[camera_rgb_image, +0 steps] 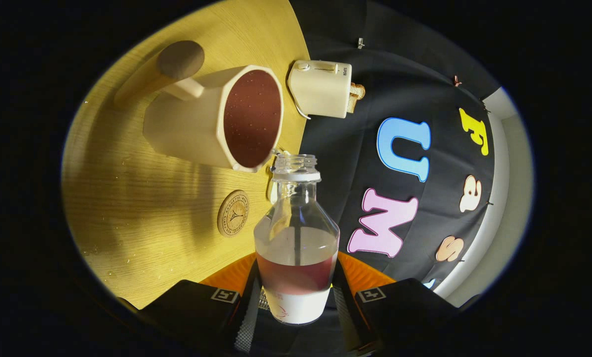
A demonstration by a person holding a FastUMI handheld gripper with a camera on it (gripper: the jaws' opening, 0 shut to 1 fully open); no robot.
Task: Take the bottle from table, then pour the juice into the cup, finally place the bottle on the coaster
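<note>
My gripper (296, 300) is shut on a clear, uncapped bottle (296, 218), both fingers (250, 297) pressing its lower body. Red juice fills the bottle's lower part, above a white label band. The whole scene is rolled sideways, so the bottle is tipped. Its open mouth sits right at the rim of a cream cup (211, 119) with a wooden handle, just beyond the fingers. The cup holds dark red juice. A round wooden coaster (233, 213) lies flat on the table (127, 198) beside the bottle's shoulder, nearer me than the cup.
A cream toaster (320, 89) with a slice of bread sticking out stands at the table's far edge, past the cup and against the booth's black cloth wall. Bare wooden tabletop surrounds the coaster.
</note>
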